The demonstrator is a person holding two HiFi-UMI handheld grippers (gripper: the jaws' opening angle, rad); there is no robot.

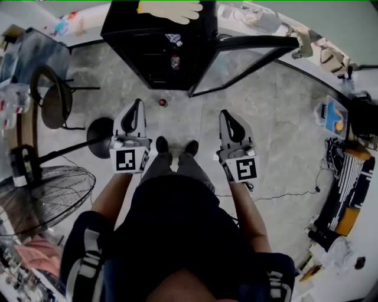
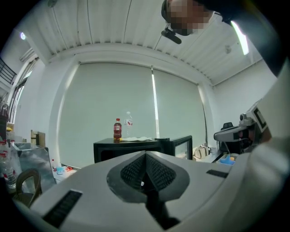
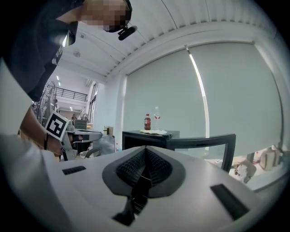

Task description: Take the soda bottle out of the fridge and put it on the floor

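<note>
The black fridge (image 1: 159, 44) stands ahead with its glass door (image 1: 248, 59) swung open to the right. Inside it I see a red-labelled bottle (image 1: 175, 61) below a white-labelled item (image 1: 174, 39). A small red-topped thing (image 1: 162, 102), maybe a bottle seen from above, stands on the floor before the fridge. On the fridge top stand a soda bottle (image 2: 117, 130) (image 3: 147, 122) and a clear water bottle (image 2: 128, 123) (image 3: 157, 118). My left gripper (image 1: 137, 107) (image 2: 145, 156) and right gripper (image 1: 227, 115) (image 3: 145, 152) are held side by side well short of the fridge, both shut and empty.
A chair (image 1: 53, 100) and a floor fan (image 1: 41, 197) are at the left. A pale cloth (image 1: 171, 9) lies on the fridge top. Boxes and cables (image 1: 345, 177) crowd the right side. The person's feet (image 1: 176, 147) stand between the grippers.
</note>
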